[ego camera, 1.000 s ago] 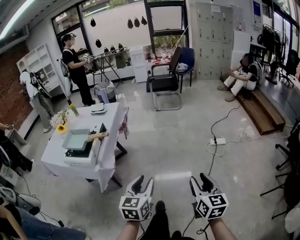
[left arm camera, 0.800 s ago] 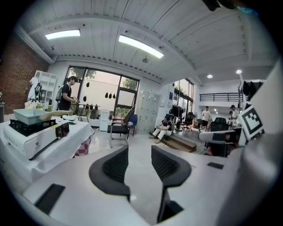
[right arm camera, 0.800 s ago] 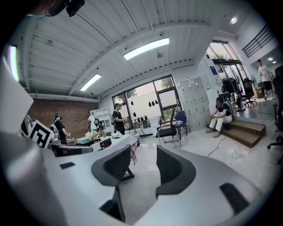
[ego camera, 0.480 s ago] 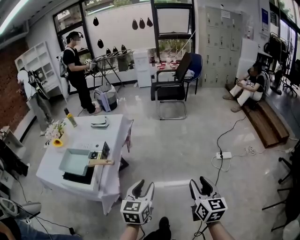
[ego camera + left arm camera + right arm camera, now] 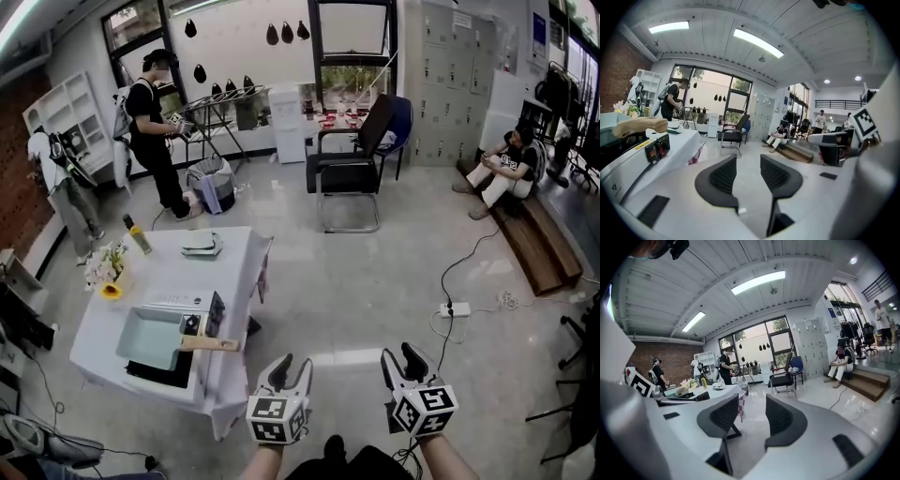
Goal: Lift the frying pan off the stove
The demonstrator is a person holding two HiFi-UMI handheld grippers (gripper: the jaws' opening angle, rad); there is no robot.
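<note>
the left gripper (image 5: 292,367) is held low over the floor, jaws apart with nothing between them; the right gripper (image 5: 401,360), just beside it, is likewise apart and empty. the pan (image 5: 150,337) lies ahead and to the left of the left gripper, well apart from both, on the stove (image 5: 159,373) at the near end of the table (image 5: 230,258), its wooden handle (image 5: 208,344) sticking out rightward. farther off stands a chair (image 5: 342,173).
</note>
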